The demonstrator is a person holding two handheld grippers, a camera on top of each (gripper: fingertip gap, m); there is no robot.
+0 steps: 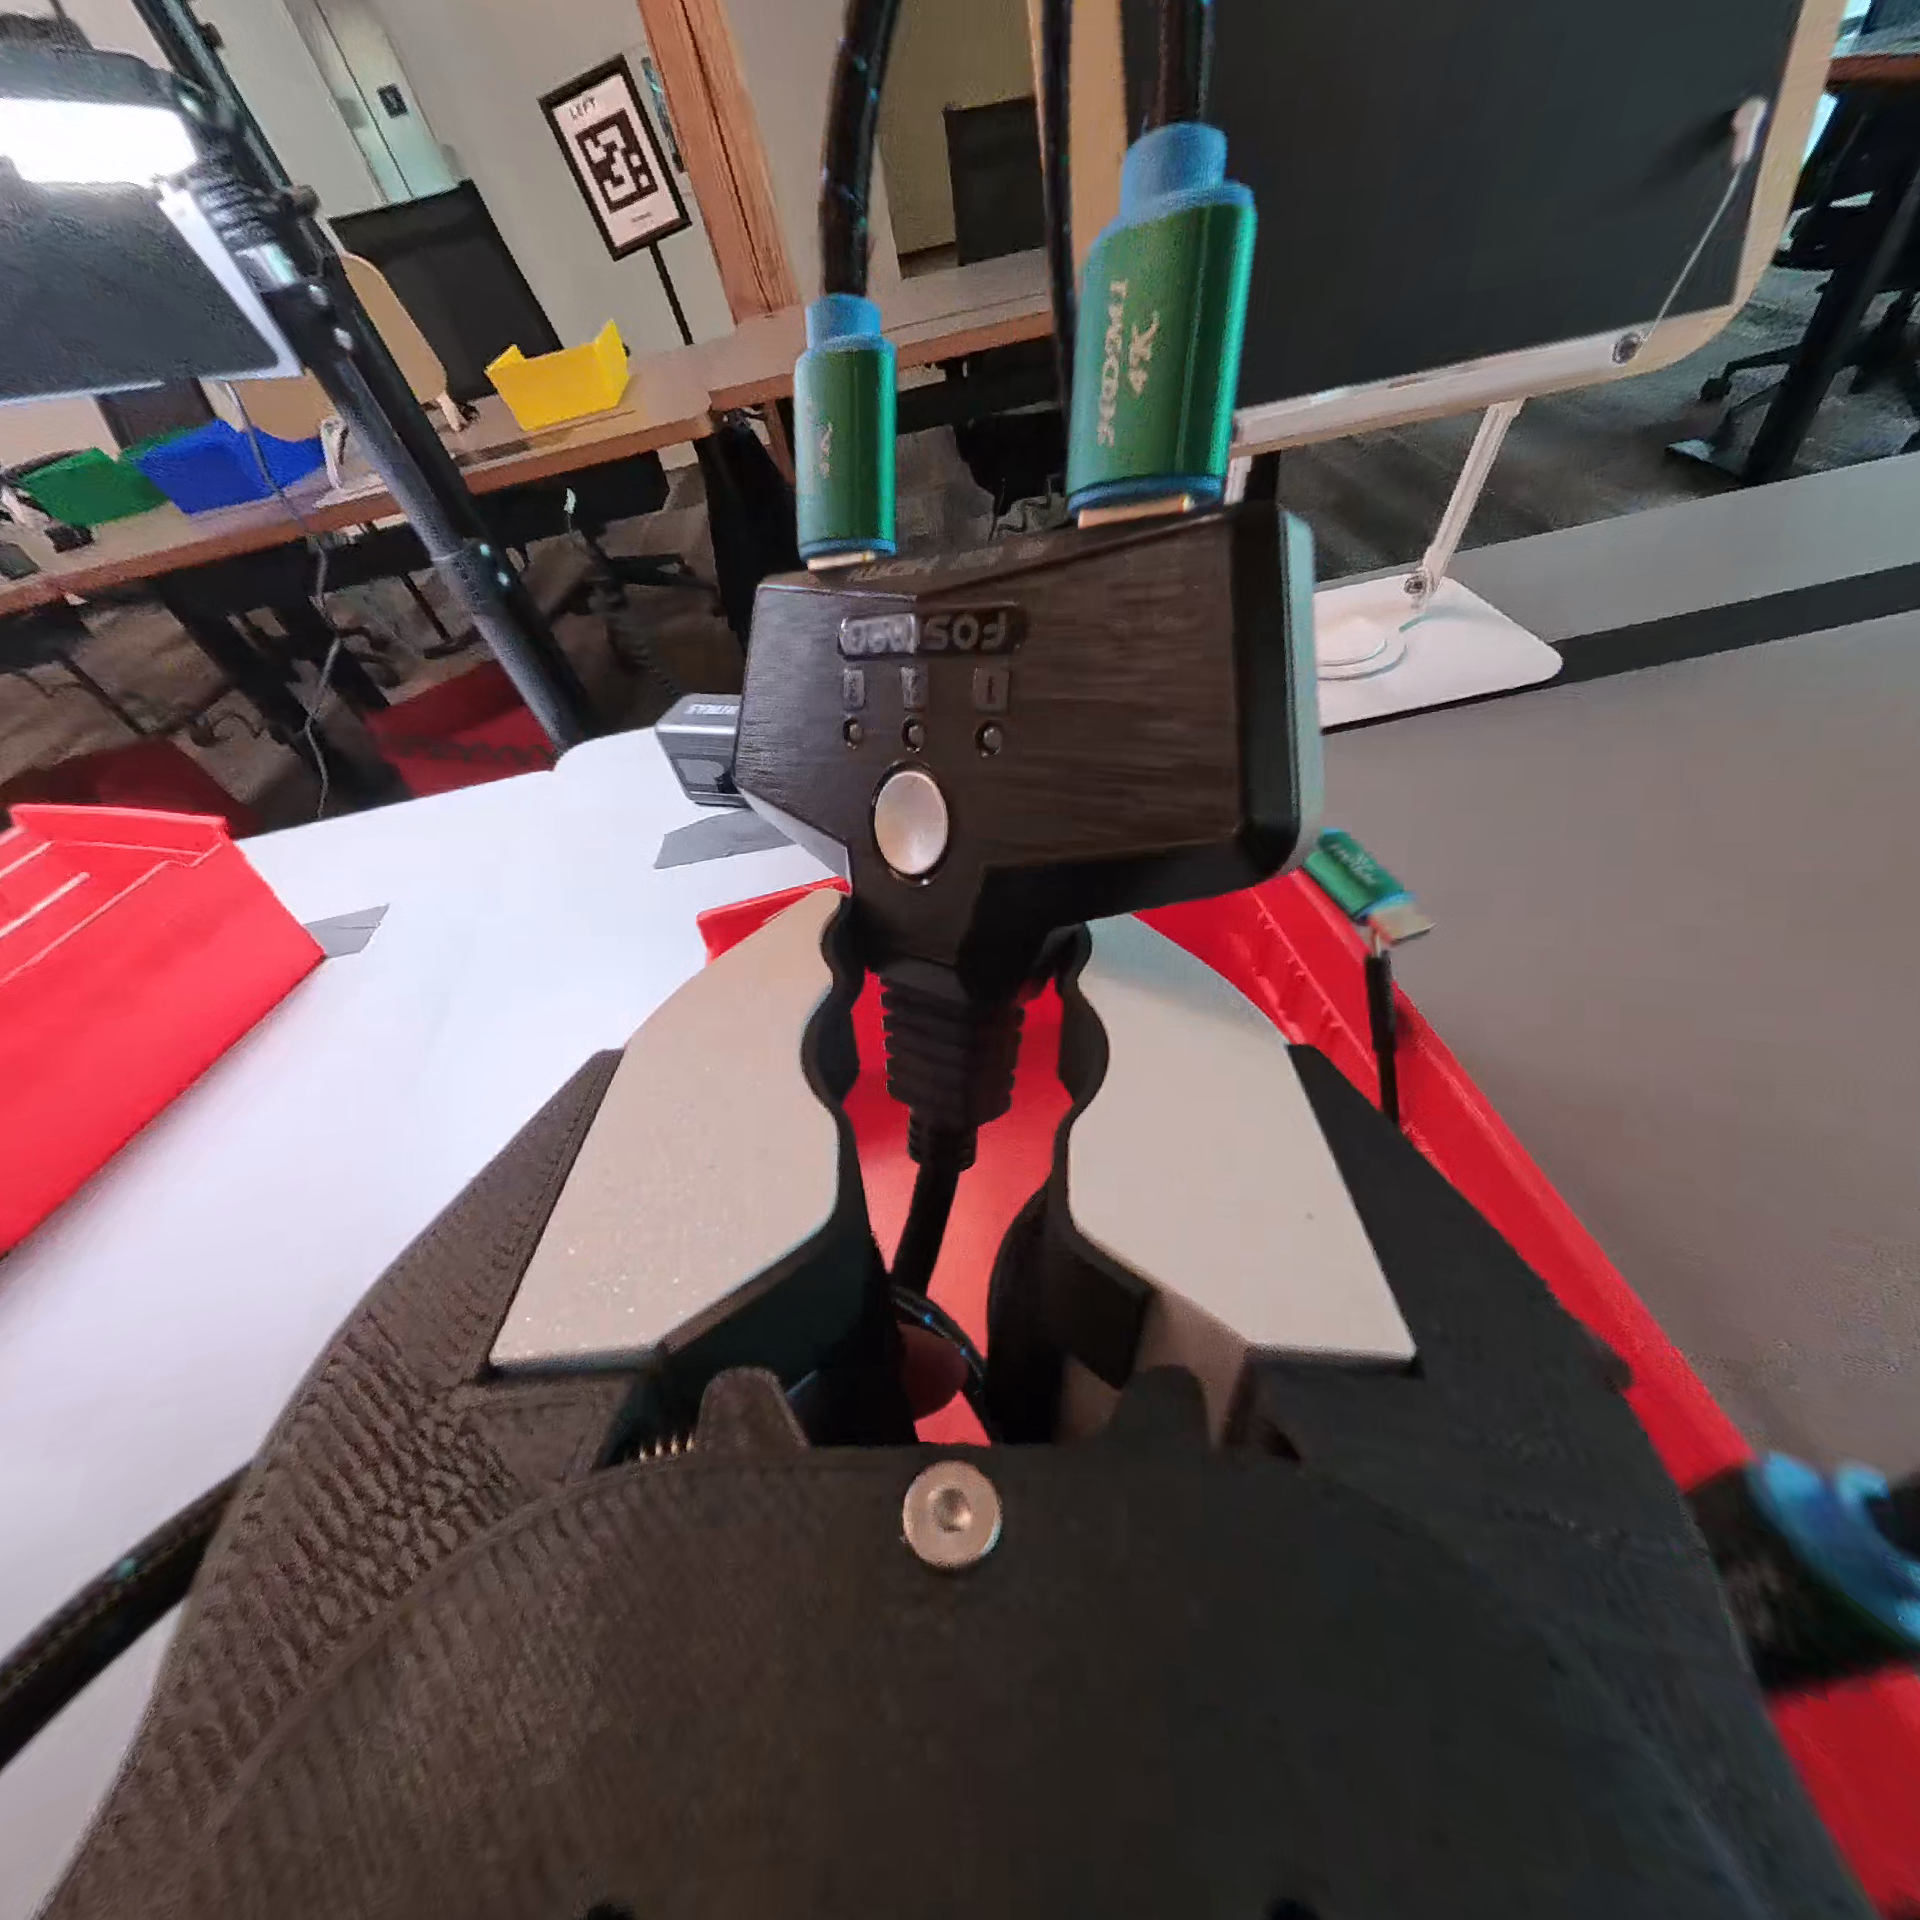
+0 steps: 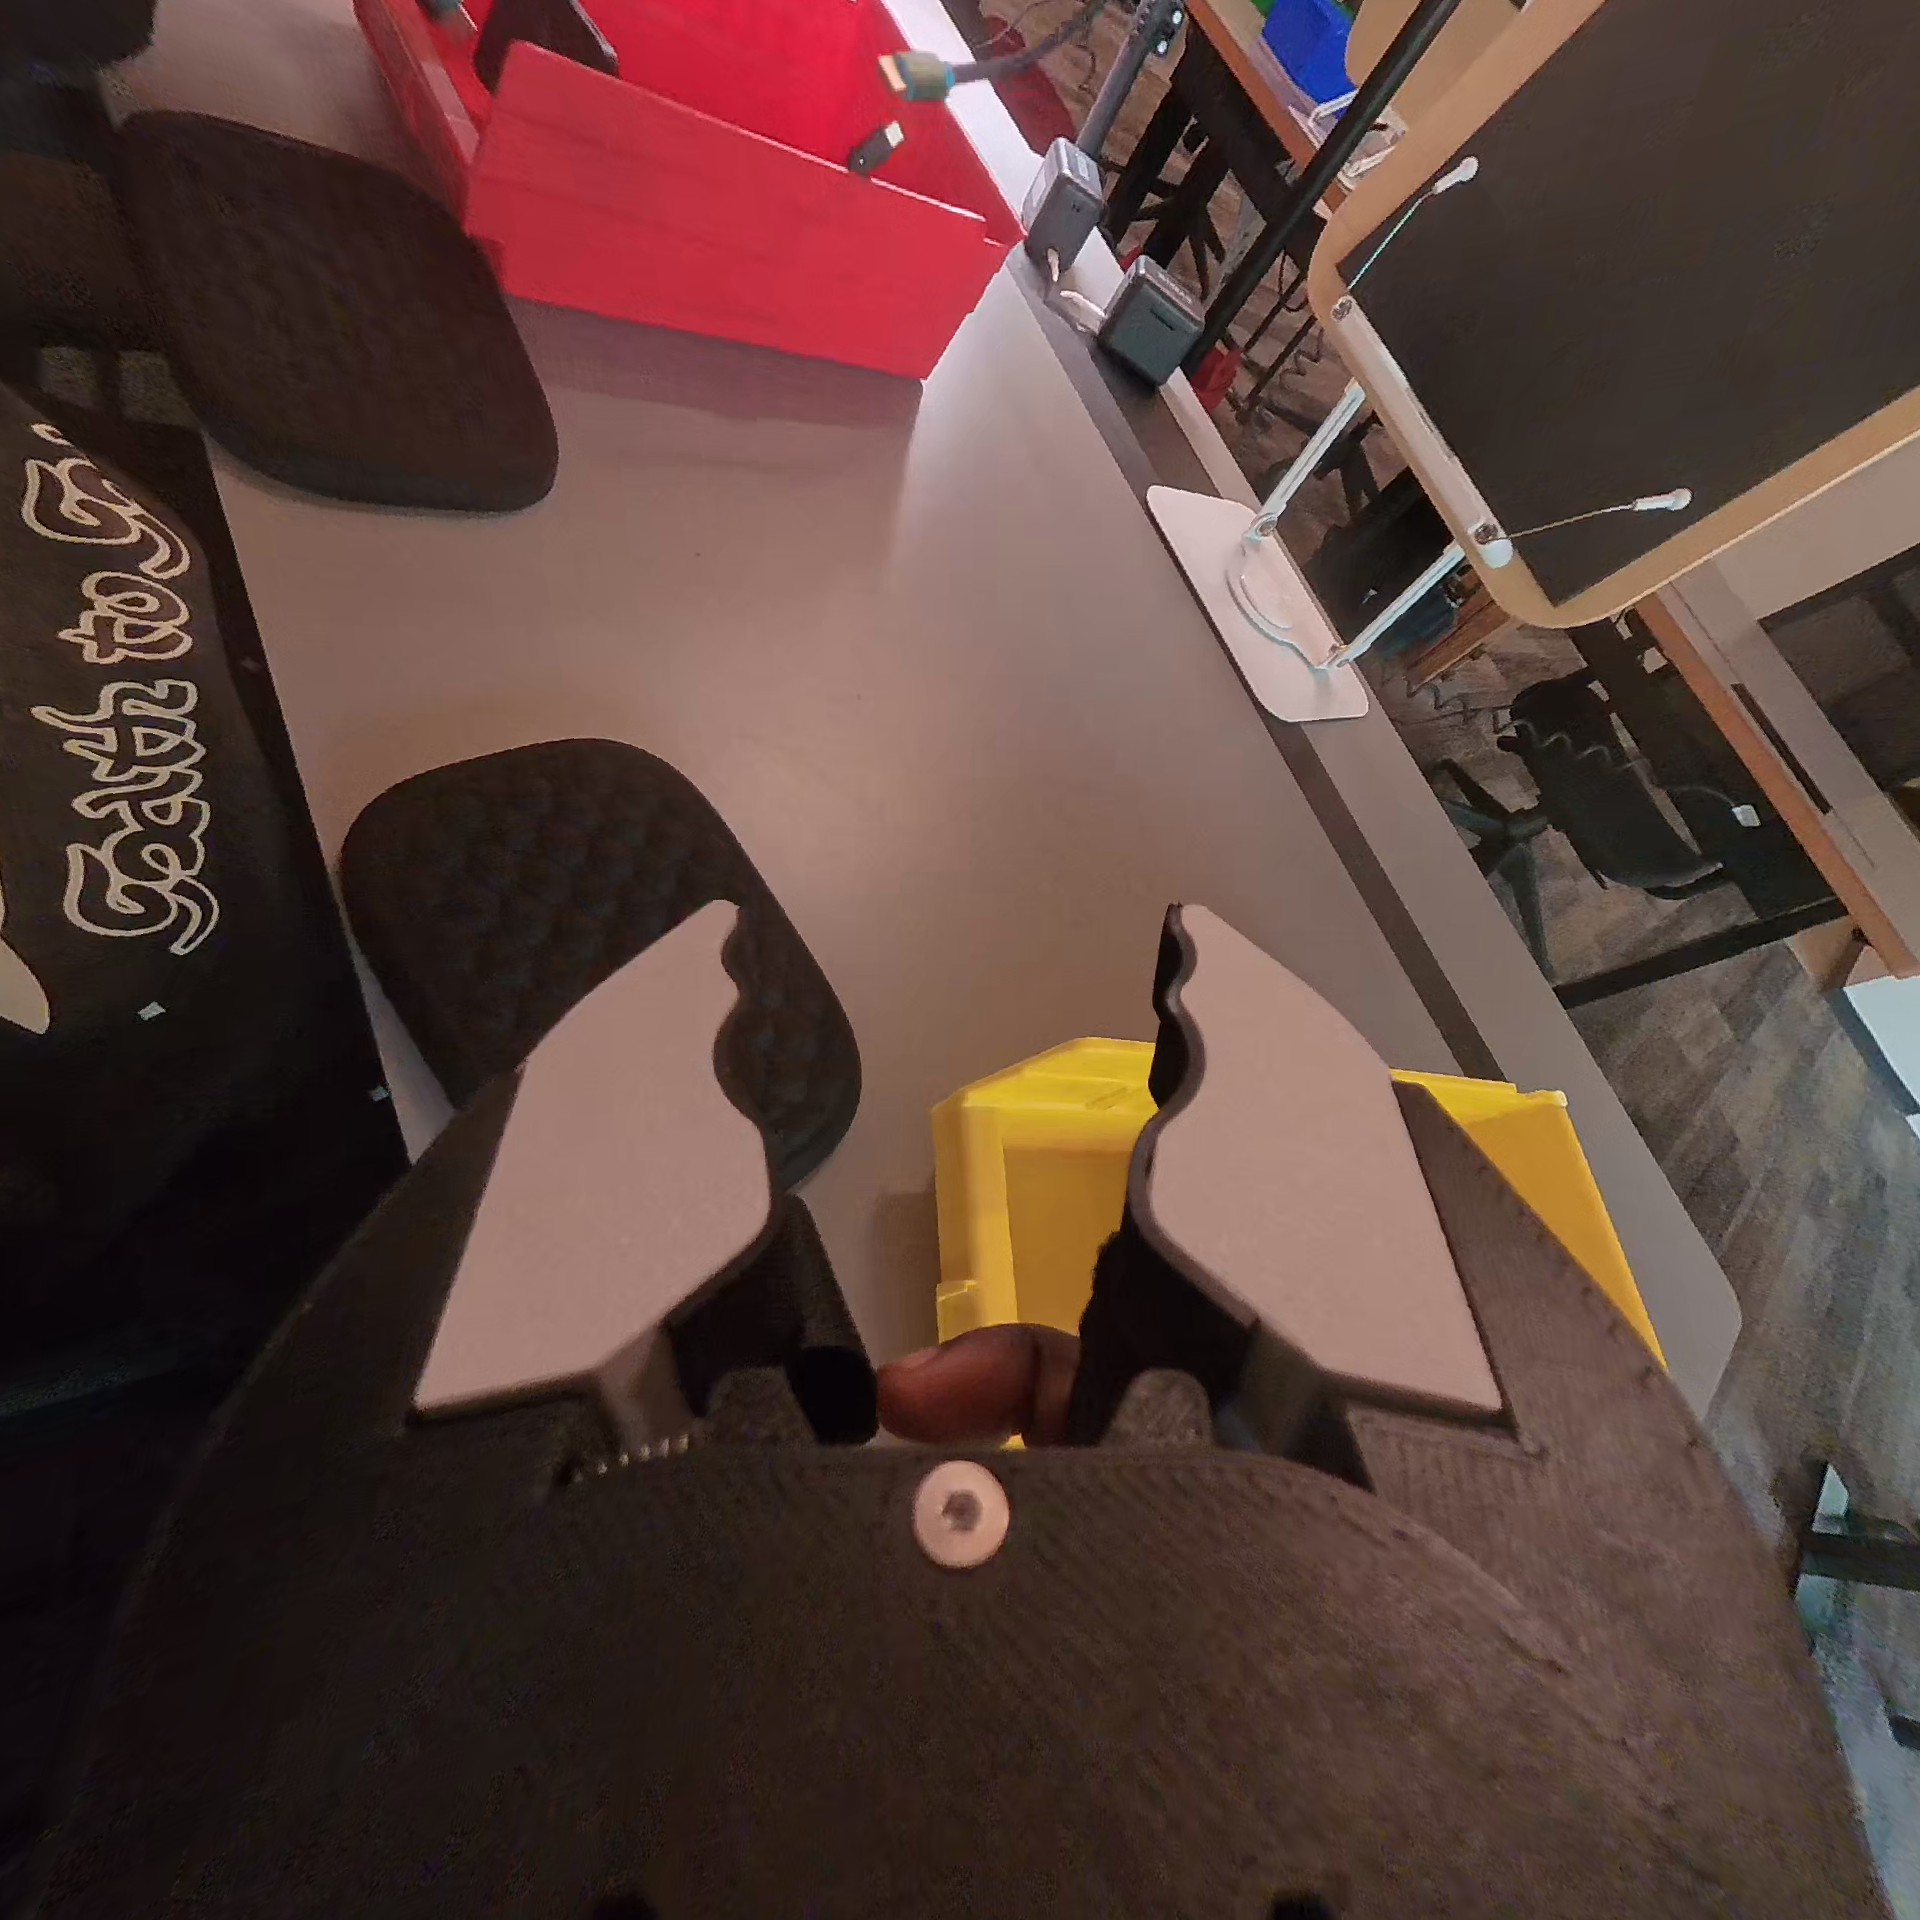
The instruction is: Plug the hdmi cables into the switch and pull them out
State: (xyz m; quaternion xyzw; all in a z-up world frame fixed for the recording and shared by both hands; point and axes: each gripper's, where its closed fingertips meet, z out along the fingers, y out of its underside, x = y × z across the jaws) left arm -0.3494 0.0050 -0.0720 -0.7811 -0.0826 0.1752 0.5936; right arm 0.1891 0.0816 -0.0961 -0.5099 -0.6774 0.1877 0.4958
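My left gripper is shut on the neck of a black HDMI switch and holds it up above the red bin. Two green HDMI plugs sit in the switch's far edge: one on the left and one on the right, their black cables rising out of view. A third green plug lies loose at the bin's right rim. My right gripper is open and empty over the grey table, above a yellow bin. A loose plug also shows in the right wrist view.
A second red bin sits on the white table at the left. A red bin lies far ahead in the right wrist view, with two black pads and small grey boxes at the table edge. A board on a white stand stands behind.
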